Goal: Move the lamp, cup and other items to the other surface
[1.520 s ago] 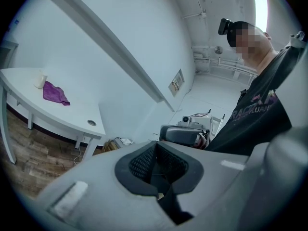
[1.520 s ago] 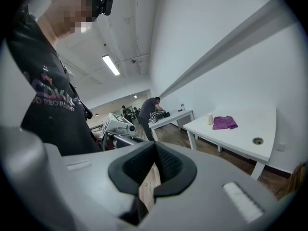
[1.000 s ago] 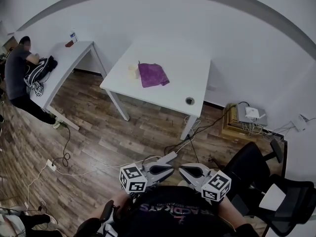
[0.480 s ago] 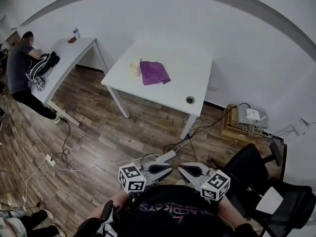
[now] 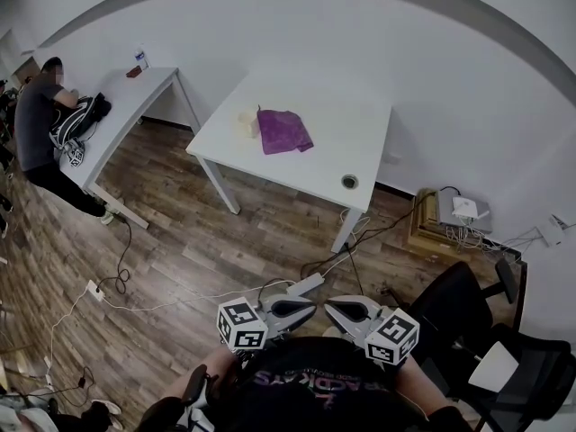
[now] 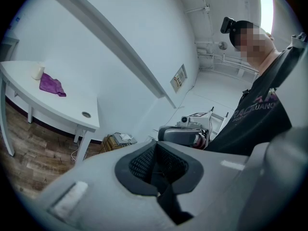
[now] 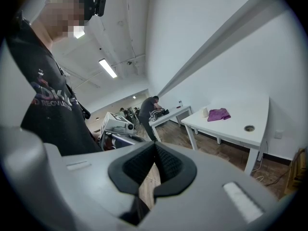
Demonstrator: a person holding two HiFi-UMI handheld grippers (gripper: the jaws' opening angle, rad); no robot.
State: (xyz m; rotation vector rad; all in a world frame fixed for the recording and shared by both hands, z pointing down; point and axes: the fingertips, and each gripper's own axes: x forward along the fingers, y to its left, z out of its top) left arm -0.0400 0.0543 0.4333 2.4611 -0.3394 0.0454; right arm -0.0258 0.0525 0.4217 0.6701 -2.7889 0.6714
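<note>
Scene: two white worktops against a white wall, seen from above over a wooden floor (image 5: 180,250).
Left claw (image 5: 308,305): held low at the wearer's chest, close to level; pads pressed together, nothing between them.
Right claw (image 5: 333,306): held just beside the left one, tips turned toward each other; pads pressed together, nothing pinched.
Near worktop (image 5: 360,142): white, set across the floor, well apart from both claws.
Purple cloth (image 5: 284,131): crumpled, laid on the left part of the near worktop.
Cream cup (image 5: 245,122): small, stood upright just left of the cloth; contact between the two cannot be told.
Cable hole (image 5: 349,182): round, set in the near worktop by its front right corner.
Far worktop (image 5: 135,93): placed at the left along the wall; small items at its far end cannot be made out.
Person (image 5: 36,120): bent over the far worktop, with a dark backpack (image 5: 79,120) laid on it close by.
Power strip (image 5: 304,286): laid on the floor just ahead of the claws, white cables run from it.
Office chair (image 5: 477,331): black, placed to the right of the right claw.
</note>
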